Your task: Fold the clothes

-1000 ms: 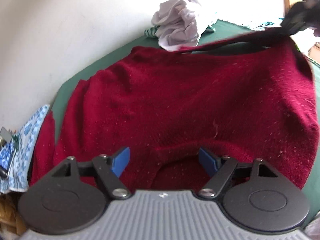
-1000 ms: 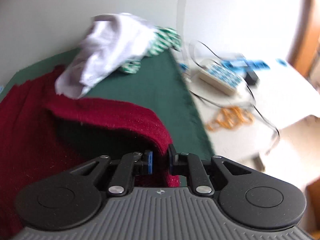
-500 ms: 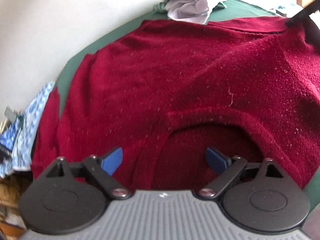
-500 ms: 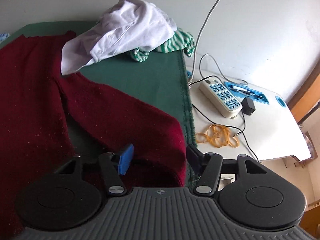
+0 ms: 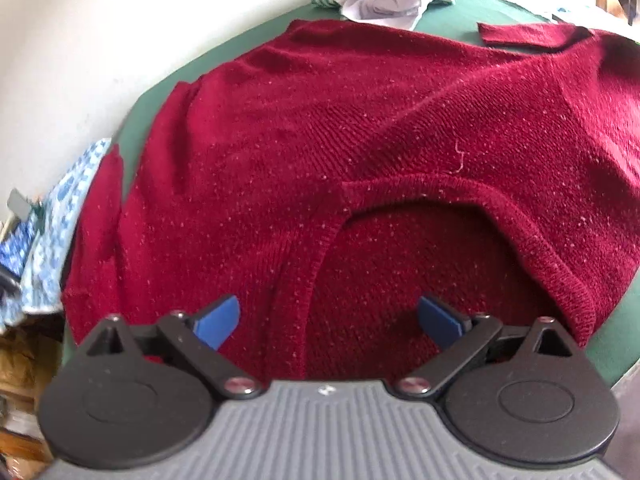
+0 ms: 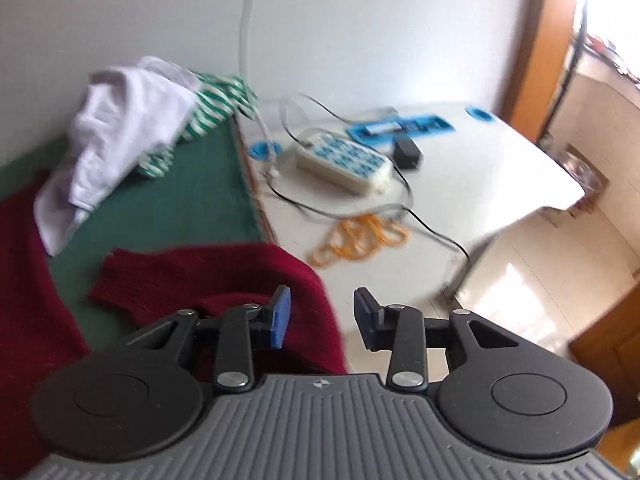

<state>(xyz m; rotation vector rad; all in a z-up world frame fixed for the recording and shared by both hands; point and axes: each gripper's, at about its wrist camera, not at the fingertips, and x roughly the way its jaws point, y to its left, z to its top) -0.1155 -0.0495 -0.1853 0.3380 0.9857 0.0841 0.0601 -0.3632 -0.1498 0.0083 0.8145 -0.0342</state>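
Spreading wider than a second ago, the left gripper point(image 5: 328, 322) now has its blue pads far apart over the neckline of the red sweater point(image 5: 360, 128), gripping nothing. The right gripper point(image 6: 322, 316), pinched on the sleeve point(image 6: 208, 276) a second ago, has let go; its jaws opened, then eased partly back, and stand part open with no cloth clamped (the sleeve's edge lies below and between them). That sleeve, lifted before, now lies folded on the green cloth point(image 6: 160, 208) with its cuff pointing toward the sweater's body.

The sweater lies flat on the green surface, collar nearest the left gripper, hem toward the wall. Beyond it sits a crumpled white garment point(image 6: 120, 128) on a green-striped one point(image 6: 216, 100). To the right, a white table point(image 6: 500, 152) carries a power strip point(image 6: 344, 162), cables and orange rubber bands point(image 6: 360, 240), rather blurred. Blue-patterned fabric point(image 5: 52, 232) lies off the left edge.
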